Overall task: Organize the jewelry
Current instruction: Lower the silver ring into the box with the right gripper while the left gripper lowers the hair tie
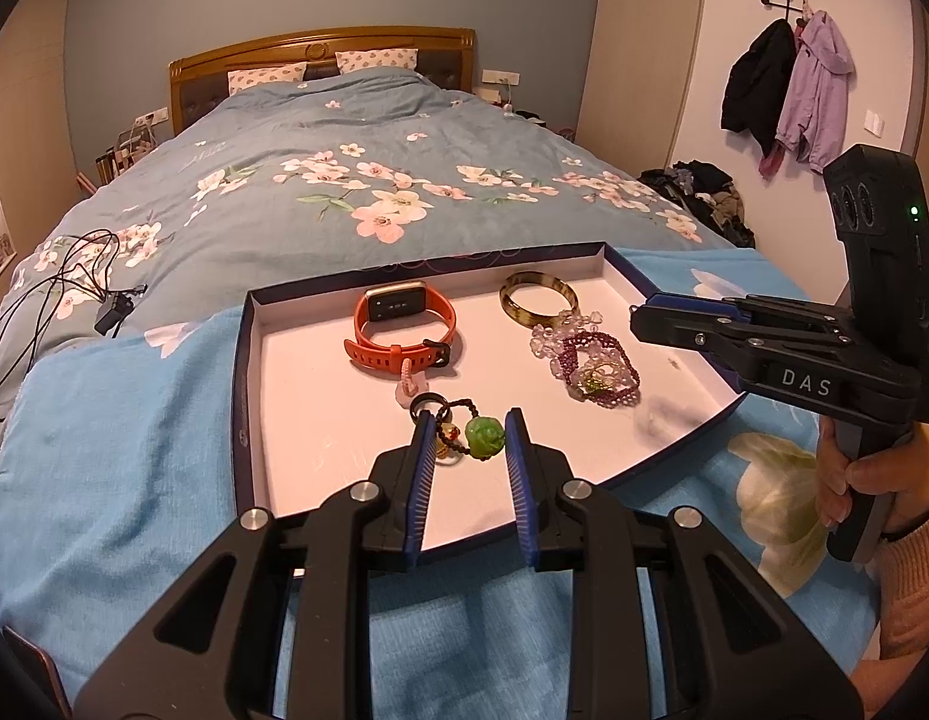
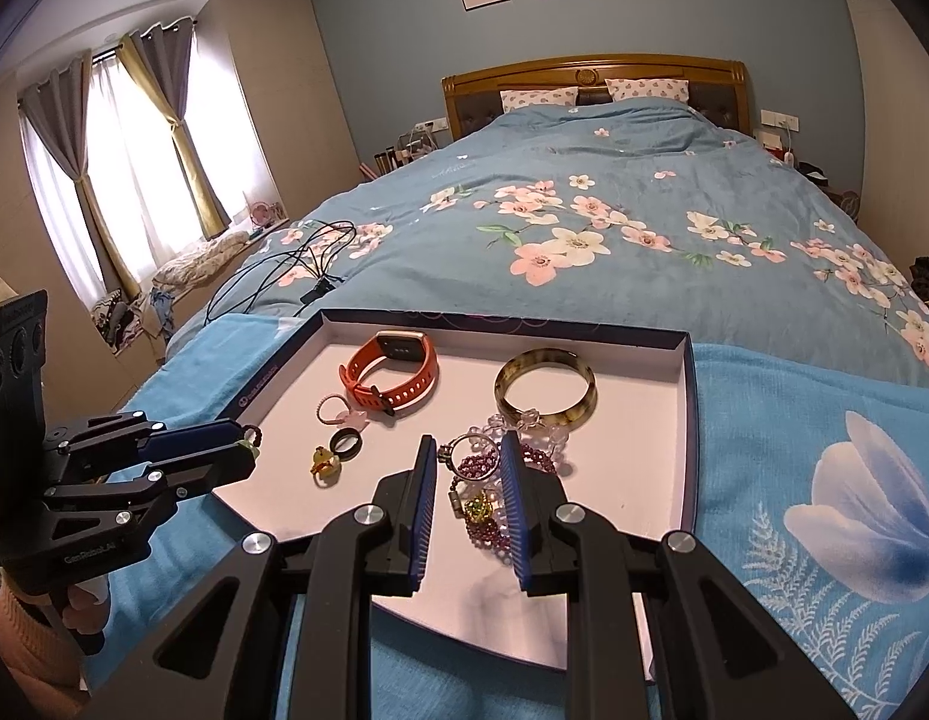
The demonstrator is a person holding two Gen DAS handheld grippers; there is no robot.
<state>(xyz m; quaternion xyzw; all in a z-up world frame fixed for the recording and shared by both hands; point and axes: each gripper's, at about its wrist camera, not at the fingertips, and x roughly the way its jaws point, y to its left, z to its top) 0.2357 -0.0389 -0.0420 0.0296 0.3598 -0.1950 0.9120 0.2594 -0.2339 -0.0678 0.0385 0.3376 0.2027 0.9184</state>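
1. Everything sits in a shallow white-lined box lid with a dark blue rim [image 1: 242, 372], lying on a light blue blanket [image 1: 116, 456] at the foot of the bed.
2. The left gripper [image 1: 467, 450] has its blue pads spread partway, straddling a carved green rose bead on a dark beaded cord [image 1: 484, 437]. The pads don't look like they're pressing on it, so nothing's grabbed yet imo.
3. The right gripper [image 2: 467, 468] is also partly spread, hovering over a tangled pile of purple and clear bead bracelets with a silver ring on top [image 2: 482, 480]. Whether the pads touch the beads I can't tell.
4. An orange silicone smartwatch [image 1: 404, 324] and a mottled brown-green bangle [image 1: 539, 299] sit apart at the far end of the lid, already tidy.
5. For a clean pick on the left: centre the rose bead between the pads, come down low, close on the bead itself rather than the cord.
6. On the right, go for one strand at the pile's edge, lift slowly, otherwise the whole tangle probably comes along.
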